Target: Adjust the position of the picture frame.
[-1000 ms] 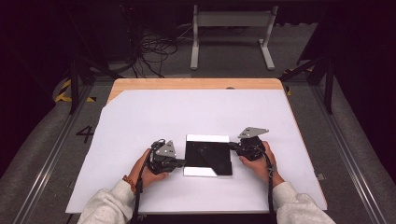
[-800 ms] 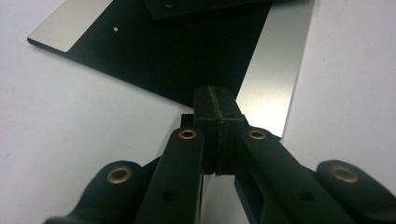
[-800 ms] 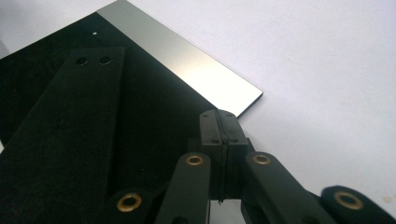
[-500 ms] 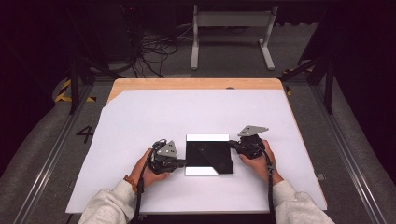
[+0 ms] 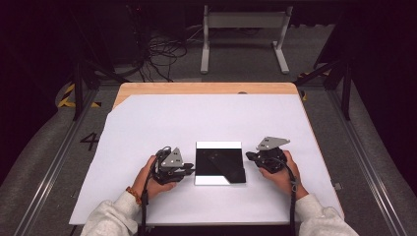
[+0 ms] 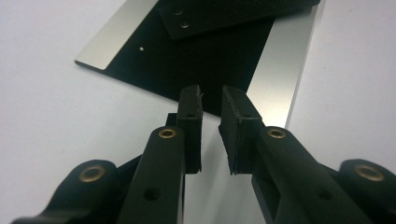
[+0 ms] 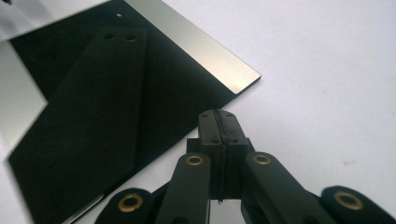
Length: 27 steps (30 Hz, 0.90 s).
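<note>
The square plate (image 5: 220,163), black and mirror-like, lies flat on the white table (image 5: 147,128), between your 2 grippers. Your left gripper (image 5: 189,171) sits at the plate's left edge; its jaws have just been opening and stand slightly apart, with nothing between the pads, the plate's edge just beyond their tips (image 6: 208,100). Your right gripper (image 5: 248,156) rests just off the plate's right edge, jaws pressed together and empty. The left is nearer. The plate has no long axis; approach edge-on and level.
</note>
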Tool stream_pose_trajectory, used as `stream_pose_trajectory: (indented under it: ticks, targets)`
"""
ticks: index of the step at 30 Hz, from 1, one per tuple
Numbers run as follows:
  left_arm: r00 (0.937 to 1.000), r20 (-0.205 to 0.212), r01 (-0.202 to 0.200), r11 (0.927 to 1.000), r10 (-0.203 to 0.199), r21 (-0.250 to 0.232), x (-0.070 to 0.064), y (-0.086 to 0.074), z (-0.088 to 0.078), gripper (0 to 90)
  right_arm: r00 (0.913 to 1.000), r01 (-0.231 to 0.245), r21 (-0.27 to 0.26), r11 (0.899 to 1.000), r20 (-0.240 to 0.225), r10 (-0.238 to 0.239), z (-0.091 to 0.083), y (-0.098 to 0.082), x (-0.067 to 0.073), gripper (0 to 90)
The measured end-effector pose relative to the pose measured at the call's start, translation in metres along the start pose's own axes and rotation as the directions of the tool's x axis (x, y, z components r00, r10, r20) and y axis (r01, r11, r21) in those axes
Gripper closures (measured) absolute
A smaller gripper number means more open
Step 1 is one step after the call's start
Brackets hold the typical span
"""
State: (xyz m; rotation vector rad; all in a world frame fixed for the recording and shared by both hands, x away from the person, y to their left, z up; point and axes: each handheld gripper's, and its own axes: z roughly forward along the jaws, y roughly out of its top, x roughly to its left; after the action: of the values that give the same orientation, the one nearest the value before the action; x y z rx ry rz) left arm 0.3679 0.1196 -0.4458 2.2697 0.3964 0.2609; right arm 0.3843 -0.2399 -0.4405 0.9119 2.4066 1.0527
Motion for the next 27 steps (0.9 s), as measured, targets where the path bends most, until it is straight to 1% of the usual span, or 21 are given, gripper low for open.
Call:
stream_pose_trajectory:
  ticks: [1, 3, 4, 5, 7, 8, 9, 10, 11, 13, 14, 15, 18, 21, 22, 23, 24, 25, 26, 27]
  targets:
    - [1.0000, -0.007, 0.005, 0.9999, -0.005, -0.009, -0.001, -0.001, -0.002, 75.9, 1.0000, -0.004, -0.004, 1.000, -0.007, 0.004, -0.004, -0.001, 0.000, 90.0]
    - [0.9993, -0.031, 0.017, 0.9997, -0.018, -0.017, -0.004, -0.005, -0.006, 66.9, 0.9999, 0.003, -0.005, 1.000, -0.017, -0.003, -0.013, -0.002, 0.003, 90.0]
    - [0.9992, -0.034, 0.023, 0.9995, -0.023, -0.020, -0.006, -0.006, -0.008, 64.0, 0.9997, 0.003, -0.013, 1.000, -0.025, -0.003, -0.017, -0.003, 0.005, 90.0]
    - [0.9987, -0.046, 0.019, 0.9996, -0.020, -0.019, -0.008, -0.008, -0.010, 62.8, 0.9994, 0.001, -0.021, 1.000, -0.036, -0.002, -0.022, -0.005, 0.007, 90.0]
    - [0.9969, -0.073, 0.028, 0.9993, -0.030, -0.025, -0.011, -0.011, -0.013, 54.6, 0.9986, 0.000, -0.023, 1.000, -0.054, -0.001, -0.028, -0.008, 0.010, 89.7]
    - [0.9959, -0.087, 0.020, 0.9996, -0.022, -0.022, -0.013, -0.012, -0.014, 51.3, 0.9979, 0.000, -0.020, 1.000, -0.064, -0.001, -0.031, -0.010, 0.012, 89.2]
    - [0.9949, -0.099, 0.013, 0.9998, -0.014, -0.016, -0.015, -0.012, -0.016, 48.5, 0.9978, 0.011, -0.011, 1.000, -0.066, -0.012, -0.034, -0.012, 0.014, 89.0]
    - [0.9946, -0.103, 0.011, 0.9998, -0.012, -0.017, -0.016, -0.013, -0.017, 45.1, 0.9976, 0.020, -0.002, 1.000, -0.067, -0.020, -0.036, -0.014, 0.015, 89.0]
    - [0.9937, -0.112, 0.009, 0.9998, -0.011, -0.016, -0.018, -0.014, -0.018, 41.5, 0.9968, 0.019, 0.002, 1.000, -0.077, -0.019, -0.039, -0.016, 0.016, 88.9]
    - [0.9909, -0.134, 0.005, 0.9998, -0.007, -0.018, -0.021, -0.016, -0.021, 37.6, 0.9956, 0.023, 0.014, 1.000, -0.091, -0.022, -0.042, -0.020, 0.018, 88.5]
    - [0.9905, -0.135, 0.024, 0.9994, -0.027, -0.027, -0.023, -0.018, -0.023, 35.2, 0.9951, 0.025, 0.023, 0.999, -0.096, -0.023, -0.043, -0.022, 0.019, 88.1]
    - [0.9911, -0.126, 0.040, 0.9986, -0.044, -0.034, -0.023, -0.021, -0.024, 32.7, 0.9946, 0.027, 0.030, 0.999, -0.101, -0.024, -0.044, -0.024, 0.019, 87.9]
    - [0.9893, -0.133, 0.056, 0.9982, -0.059, -0.023, -0.024, -0.026, -0.026, 29.0, 0.9932, 0.032, 0.044, 0.999, -0.113, -0.027, -0.045, -0.028, 0.021, 87.2]
    - [0.9857, -0.141, 0.091, 0.9956, -0.093, -0.020, -0.023, -0.034, -0.027, 24.4, 0.9918, 0.037, 0.059, 0.998, -0.124, -0.029, -0.044, -0.030, 0.022, 86.6]
    - [0.9835, -0.146, 0.107, 0.9942, -0.108, -0.014, -0.023, -0.038, -0.028, 22.8, 0.9916, 0.037, 0.060, 0.998, -0.126, -0.029, -0.044, -0.031, 0.023, 86.4]
    - [0.9835, -0.146, 0.107, 0.9942, -0.108, -0.014, -0.023, -0.038, -0.028, 21.7, 0.9916, 0.037, 0.060, 0.998, -0.126, -0.029, -0.044, -0.031, 0.023, 86.4]
    - [0.9812, -0.160, 0.108, 0.9941, -0.109, -0.014, -0.023, -0.041, -0.029, 21.7, 0.9912, 0.038, 0.059, 0.998, -0.129, -0.030, -0.044, -0.030, 0.023, 86.3]
    - [0.9810, -0.158, 0.111, 0.9936, -0.113, -0.019, -0.023, -0.043, -0.030, 21.1, 0.9904, 0.040, 0.063, 0.997, -0.134, -0.032, -0.044, -0.030, 0.024, 86.2]
    - [0.9776, -0.156, 0.138, 0.9898, -0.141, -0.036, -0.023, -0.046, -0.031, 20.5, 0.9906, 0.043, 0.064, 0.997, -0.133, -0.034, -0.044, -0.030, 0.025, 85.7]
    - [0.9763, -0.152, 0.150, 0.9880, -0.154, -0.037, -0.022, -0.048, -0.032, 19.5, 0.9896, 0.044, 0.064, 0.997, -0.140, -0.035, -0.043, -0.030, 0.025, 84.8]
